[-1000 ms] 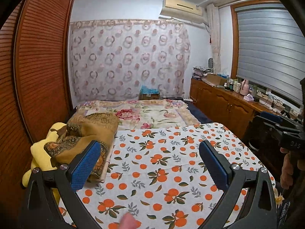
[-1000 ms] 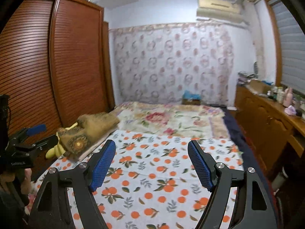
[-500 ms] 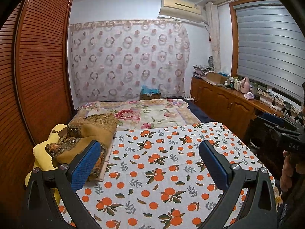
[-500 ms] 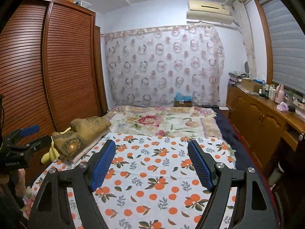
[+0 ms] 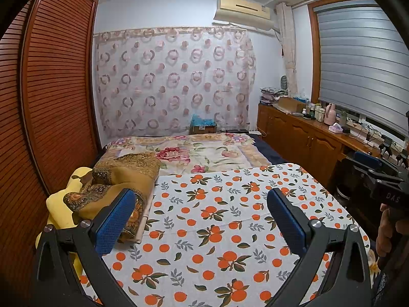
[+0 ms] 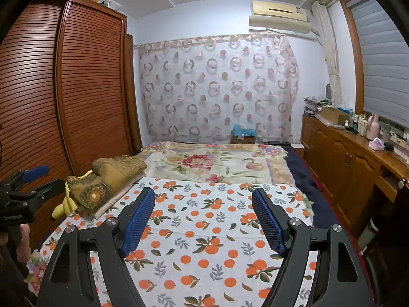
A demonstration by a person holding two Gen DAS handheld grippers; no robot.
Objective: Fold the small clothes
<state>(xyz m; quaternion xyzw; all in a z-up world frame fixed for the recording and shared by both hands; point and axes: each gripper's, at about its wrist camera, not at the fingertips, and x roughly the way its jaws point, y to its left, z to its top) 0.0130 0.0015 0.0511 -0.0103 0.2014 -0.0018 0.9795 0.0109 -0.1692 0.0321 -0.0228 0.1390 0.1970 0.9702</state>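
A bedroom seen from two handheld grippers, both held above a bed. In the left wrist view, the left gripper (image 5: 202,220) fills the bottom of the frame, its blue-padded fingers (image 5: 115,221) spread wide with nothing between them. Below lies a white sheet printed with oranges (image 5: 217,220), spread flat across the near part of the bed. At the lower left of that frame, a folded brown patterned cloth (image 5: 120,181) rests on the sheet's edge, half over a yellow cushion (image 5: 61,204). The right gripper (image 5: 378,179) shows only at the far right edge of this view (its fingertips cannot be made out there). The right wrist view shows the right gripper (image 6: 203,220) from behind, fingers (image 6: 268,221) likewise wide apart and holding nothing. This view alone shows the full slatted wooden wardrobe (image 6: 76,89) on the left and, at the left edge, the left gripper from the side. No small garment to fold can be picked out in either view. A ring-patterned curtain (image 6: 217,89) hangs at centre.
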